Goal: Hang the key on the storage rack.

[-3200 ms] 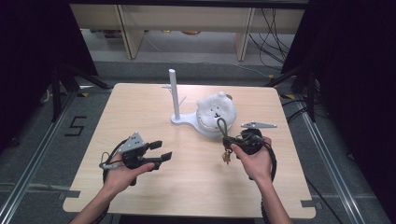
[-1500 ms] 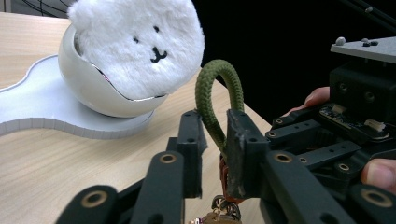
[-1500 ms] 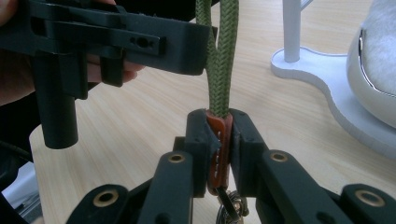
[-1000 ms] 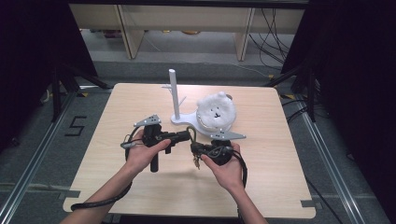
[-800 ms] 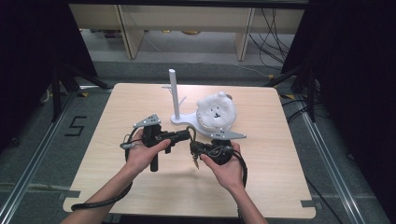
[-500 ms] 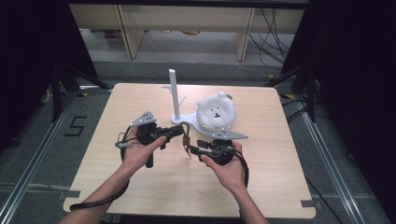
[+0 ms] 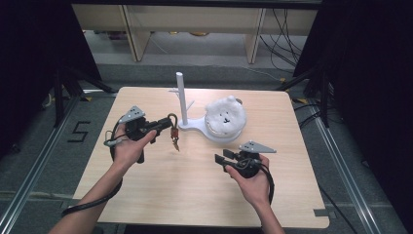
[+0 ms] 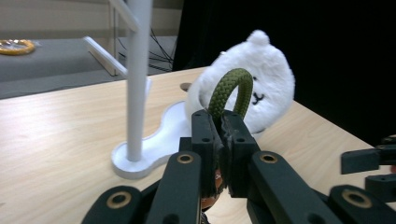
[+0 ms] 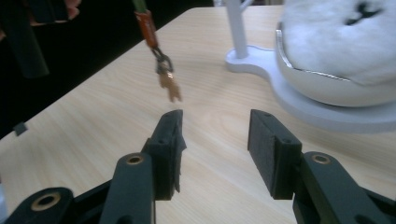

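The left claw point(image 7: 164, 125) was clamped tight on the olive-green cord loop point(image 8: 230, 91) of a keychain point(image 7: 173, 134), held above the bench point(image 7: 160, 190) on its left half, just left of the white stand point(image 7: 180, 100). In the left gripper view the 2 black jaws were pressed together on the loop, whose braided arc rose above the tips, with the stand's post just to the left and the white plush bear point(image 8: 250, 79) behind it. From the loop hung an orange tag point(image 9: 146, 25) and, below it, a dark ring with a small brass key point(image 9: 170, 87); the key dangled free in the air, clear of the wood. The right claw point(image 7: 220, 159) hovered over the right half of the bench, well apart from the left one and near the front of the bear's white dish point(image 9: 327, 109). Its jaws had just been opening and stood wide with nothing between them, bare wood showing in the gap. In the right gripper view the hanging key was just beyond and a little left of those jaw tips. The bear lay on the round end of the stand's base, its face turned toward the person.
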`<state>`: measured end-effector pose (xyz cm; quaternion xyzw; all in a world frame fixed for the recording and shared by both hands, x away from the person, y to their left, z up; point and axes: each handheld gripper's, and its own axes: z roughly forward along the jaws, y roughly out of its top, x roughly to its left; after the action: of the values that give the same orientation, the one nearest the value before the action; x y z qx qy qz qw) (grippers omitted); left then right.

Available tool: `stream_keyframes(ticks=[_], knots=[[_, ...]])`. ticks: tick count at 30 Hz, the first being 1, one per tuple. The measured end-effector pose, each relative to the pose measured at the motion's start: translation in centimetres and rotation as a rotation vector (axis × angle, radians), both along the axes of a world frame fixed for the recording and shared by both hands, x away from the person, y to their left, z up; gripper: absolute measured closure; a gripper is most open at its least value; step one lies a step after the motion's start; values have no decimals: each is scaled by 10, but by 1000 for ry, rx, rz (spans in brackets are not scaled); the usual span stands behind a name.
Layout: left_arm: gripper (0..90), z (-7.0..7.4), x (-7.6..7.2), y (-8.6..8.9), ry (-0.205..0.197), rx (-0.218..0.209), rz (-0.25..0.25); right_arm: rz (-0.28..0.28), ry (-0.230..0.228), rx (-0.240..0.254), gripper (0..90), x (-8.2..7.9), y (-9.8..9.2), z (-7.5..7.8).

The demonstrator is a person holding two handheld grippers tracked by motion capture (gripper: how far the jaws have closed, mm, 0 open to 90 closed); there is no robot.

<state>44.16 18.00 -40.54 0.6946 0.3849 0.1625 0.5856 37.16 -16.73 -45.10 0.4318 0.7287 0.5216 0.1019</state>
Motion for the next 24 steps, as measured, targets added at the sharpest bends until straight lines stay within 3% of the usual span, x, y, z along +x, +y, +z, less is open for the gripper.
stream_keyframes(ticks=[3, 5, 6, 7, 9, 11, 14, 16, 18, 19, 24], knots=[[846, 1, 3, 7, 2, -3, 30, -35, 3, 18, 560, -3, -11, -3], [846, 2, 6, 11, 2, -4, 43, -70, 38, 46, 559, -6, -15, -3], [846, 2, 8, 12, 0, -2, 47, -67, 1, 36, 559, -4, -20, -6], [846, 2, 9, 13, 0, -3, 53, -72, -7, 30, 559, -4, -24, -7], [846, 3, 11, 15, -4, 7, 61, -103, 14, 45, 560, -7, -27, -7], [846, 4, 14, 17, -6, 12, 66, -114, -14, 29, 560, -6, -33, -9], [846, 6, 18, 17, -11, 17, 74, -139, 18, 50, 559, -8, -37, -9], [846, 6, 22, 17, -16, 20, 75, -135, -14, 31, 558, -6, -40, -10], [846, 7, 26, 16, -17, 23, 79, -147, 4, 53, 557, -7, -39, -11], [846, 8, 27, 16, -16, 23, 81, -136, -13, 38, 557, -6, -41, -11], [846, 12, 34, 16, -24, 20, 82, -133, -10, 47, 556, -6, -41, -12]])
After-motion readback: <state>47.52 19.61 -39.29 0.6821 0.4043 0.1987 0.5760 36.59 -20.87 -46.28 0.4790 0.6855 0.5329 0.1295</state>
